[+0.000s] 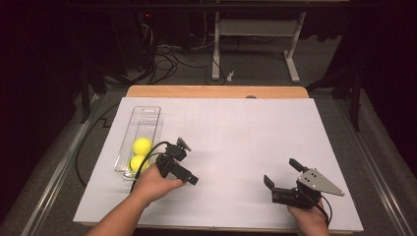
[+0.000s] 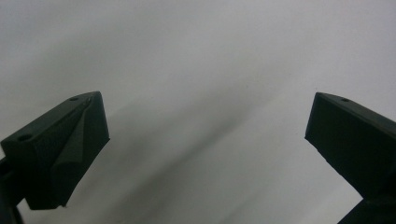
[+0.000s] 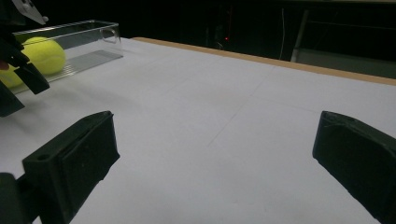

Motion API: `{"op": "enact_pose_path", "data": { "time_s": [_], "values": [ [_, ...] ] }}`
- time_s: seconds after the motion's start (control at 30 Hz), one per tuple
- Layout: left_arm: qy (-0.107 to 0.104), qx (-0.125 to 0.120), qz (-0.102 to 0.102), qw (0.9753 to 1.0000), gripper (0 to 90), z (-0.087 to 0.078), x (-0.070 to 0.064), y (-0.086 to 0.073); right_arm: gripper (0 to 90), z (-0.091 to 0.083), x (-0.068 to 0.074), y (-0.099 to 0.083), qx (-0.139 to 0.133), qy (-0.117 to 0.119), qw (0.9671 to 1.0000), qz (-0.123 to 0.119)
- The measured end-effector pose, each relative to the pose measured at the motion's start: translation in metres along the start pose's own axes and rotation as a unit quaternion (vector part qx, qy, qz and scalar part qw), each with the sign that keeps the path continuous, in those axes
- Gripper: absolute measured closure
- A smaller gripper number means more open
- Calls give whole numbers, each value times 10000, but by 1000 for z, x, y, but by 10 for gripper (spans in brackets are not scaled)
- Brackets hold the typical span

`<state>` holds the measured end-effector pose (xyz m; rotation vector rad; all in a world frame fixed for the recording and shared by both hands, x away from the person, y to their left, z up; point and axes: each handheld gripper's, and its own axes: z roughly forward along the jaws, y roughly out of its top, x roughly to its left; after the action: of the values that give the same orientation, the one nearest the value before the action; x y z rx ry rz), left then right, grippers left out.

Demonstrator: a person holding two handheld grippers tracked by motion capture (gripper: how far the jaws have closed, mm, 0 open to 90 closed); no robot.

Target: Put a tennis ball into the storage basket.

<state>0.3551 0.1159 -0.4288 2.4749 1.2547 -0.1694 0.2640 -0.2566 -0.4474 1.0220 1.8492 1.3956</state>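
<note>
Your left gripper (image 1: 188, 161) has its jaws spread wide with nothing between them, and in the left gripper view (image 2: 205, 135) those two black, blunt wedge-shaped jaws frame only the white sheet close beneath them. In the high view that gripper lies tipped over toward 3 o'clock, one jaw up at 12 and the other low at 4, your left hand (image 1: 156, 184) wrapped round its body from the 7 o'clock side with the forearm coming up from the bottom edge and a black cable looping off behind. Your right gripper (image 1: 280, 172) is open just as wide, jaws empty, pointing toward 10 o'clock; your right hand (image 1: 310, 216) grips it from 5 o'clock and the grey three-cornered plate sits flat on top. In the right gripper view (image 3: 212, 154) the matte, blocky jaws hover low over the sheet. Under both lies the white paper sheet (image 1: 246, 142), smooth with faint pencil lines, covering a wooden table (image 1: 216, 91) whose pale edge shows at 12 o'clock. The tennis balls (image 1: 142, 145) are two, fuzzy and bright yellow-green, lying one behind the other in the near end of the clear plastic tray (image 1: 147, 115), long, narrow and glossy. That tray sits at 9 o'clock of the sheet, just beside your left gripper at its 10 o'clock
</note>
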Motion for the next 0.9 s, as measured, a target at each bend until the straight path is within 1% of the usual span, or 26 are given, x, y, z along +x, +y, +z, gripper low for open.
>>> {"op": "enact_pose_path", "data": {
  "time_s": [0.07, 0.1, 0.17, 0.23, 0.33, 0.43, 0.53, 0.57, 0.6, 0.63, 0.7, 0.8, 0.83, 0.9],
  "values": [
    [-25, -131, 75, 9999, 7, 1, -1, -4, 6, 0, 0, 0, -1, 2, 10000, -1],
    [7, -214, 114, 9997, 7, 1, -2, -6, 6, 0, 0, 0, -2, 4, 10000, -10],
    [-5, -373, 196, 9991, 7, 2, -2, -11, 6, 0, 1, 0, 8, 3, 10000, -4],
    [-31, -550, 243, 9982, 7, 2, -3, -16, 6, 1, 1, 0, 14, 7, 10000, -8],
    [-66, -850, 317, 9959, 10, 3, -2, -23, 6, 1, 1, -1, 20, -1, 10000, -5],
    [-167, -1124, 338, 9929, 11, 4, 1, -31, 6, 1, 1, -1, 28, 0, 10000, 7],
    [-150, -1341, 467, 9898, 12, 5, 2, -38, 6, 1, 0, -2, 40, -12, 10000, 24],
    [-157, -1430, 518, 9882, 11, 5, 2, -40, 6, 1, 0, -2, 38, -18, 10000, 42],
    [-108, -1510, 548, 9869, 11, 4, 2, -42, 6, 1, -1, -1, 27, -22, 10000, 29],
    [-125, -1580, 570, 9857, 12, 3, 3, -43, 6, 1, -1, -1, 20, -26, 10000, 30],
    [-252, -1755, 563, 9826, 13, 3, 5, -46, 6, 1, -1, -1, 23, -31, 10000, 38],
    [-243, -1923, 739, 9782, 14, 3, 5, -50, 6, 1, -2, -2, 21, -45, 10000, 51],
    [-234, -1929, 816, 9775, 15, 3, 4, -50, 6, 1, -2, -2, 23, -46, 10000, 60],
    [-255, -1994, 887, 9756, 15, 2, 3, -52, 6, 2, -3, -2, 38, -60, 9999, 83]
  ]
}}
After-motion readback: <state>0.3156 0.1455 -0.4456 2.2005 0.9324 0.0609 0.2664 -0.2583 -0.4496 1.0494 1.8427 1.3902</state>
